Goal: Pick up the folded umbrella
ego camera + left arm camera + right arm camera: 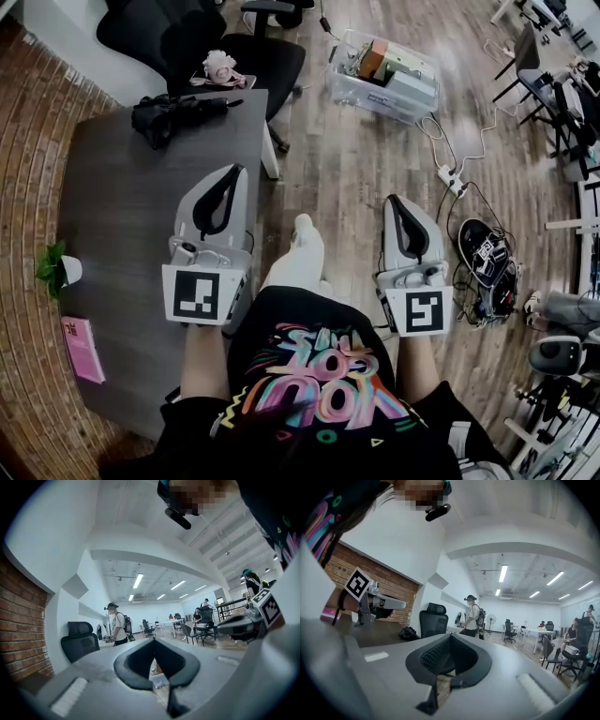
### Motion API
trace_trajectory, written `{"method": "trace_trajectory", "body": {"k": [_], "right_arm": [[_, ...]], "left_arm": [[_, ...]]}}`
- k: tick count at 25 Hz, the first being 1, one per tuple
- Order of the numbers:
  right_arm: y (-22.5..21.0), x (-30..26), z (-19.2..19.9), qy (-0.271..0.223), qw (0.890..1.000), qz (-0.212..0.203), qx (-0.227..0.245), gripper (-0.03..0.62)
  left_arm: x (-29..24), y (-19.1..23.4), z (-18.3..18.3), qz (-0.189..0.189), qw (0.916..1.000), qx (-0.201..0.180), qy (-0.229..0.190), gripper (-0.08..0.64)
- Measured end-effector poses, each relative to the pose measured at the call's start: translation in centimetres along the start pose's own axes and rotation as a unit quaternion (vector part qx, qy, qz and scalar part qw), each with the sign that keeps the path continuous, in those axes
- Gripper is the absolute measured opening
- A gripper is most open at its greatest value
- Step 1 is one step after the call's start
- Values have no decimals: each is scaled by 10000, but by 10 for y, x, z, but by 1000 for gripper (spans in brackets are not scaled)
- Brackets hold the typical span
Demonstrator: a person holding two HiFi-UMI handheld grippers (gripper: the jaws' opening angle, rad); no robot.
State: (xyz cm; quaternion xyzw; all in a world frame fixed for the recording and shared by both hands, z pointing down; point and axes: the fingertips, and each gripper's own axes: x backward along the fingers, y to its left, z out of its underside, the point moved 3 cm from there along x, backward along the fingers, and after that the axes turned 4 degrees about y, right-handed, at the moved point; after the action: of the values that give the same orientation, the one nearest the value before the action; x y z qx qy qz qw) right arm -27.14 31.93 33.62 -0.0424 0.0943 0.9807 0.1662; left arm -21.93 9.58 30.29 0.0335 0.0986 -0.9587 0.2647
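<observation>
Grey table [122, 216] occupies the 9 to 11 o'clock sector. The folded umbrella [178, 114], black, lies on its far end at 11 o'clock. A potted plant [58, 270] stands at the table's 9 o'clock edge, and a pink book [82, 349] lies at 8 o'clock. The left gripper [234, 171] is over the table's right edge, jaw tips together, well apart from the umbrella. The right gripper [394, 201] is over the wooden floor [347, 169], jaw tips together. A clear plastic box [384, 80] sits at 1 o'clock and a power strip [452, 178] at 2 o'clock.
</observation>
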Motion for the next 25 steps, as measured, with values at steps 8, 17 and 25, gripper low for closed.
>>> {"method": "trace_trajectory", "body": {"k": [8,17,25], "right_arm": [[-27,-83,0,103,9997,-161,146,-1],[-61,-203,-19,160,9983,-490,258,-1],[-63,-274,-34,111,9943,-934,496,0]], "left_arm": [[-79,35,8,35,9997,253,30,2],[-176,100,2,-166,9986,478,-138,2],[-206,148,8,-718,9956,595,-22,2]]}}
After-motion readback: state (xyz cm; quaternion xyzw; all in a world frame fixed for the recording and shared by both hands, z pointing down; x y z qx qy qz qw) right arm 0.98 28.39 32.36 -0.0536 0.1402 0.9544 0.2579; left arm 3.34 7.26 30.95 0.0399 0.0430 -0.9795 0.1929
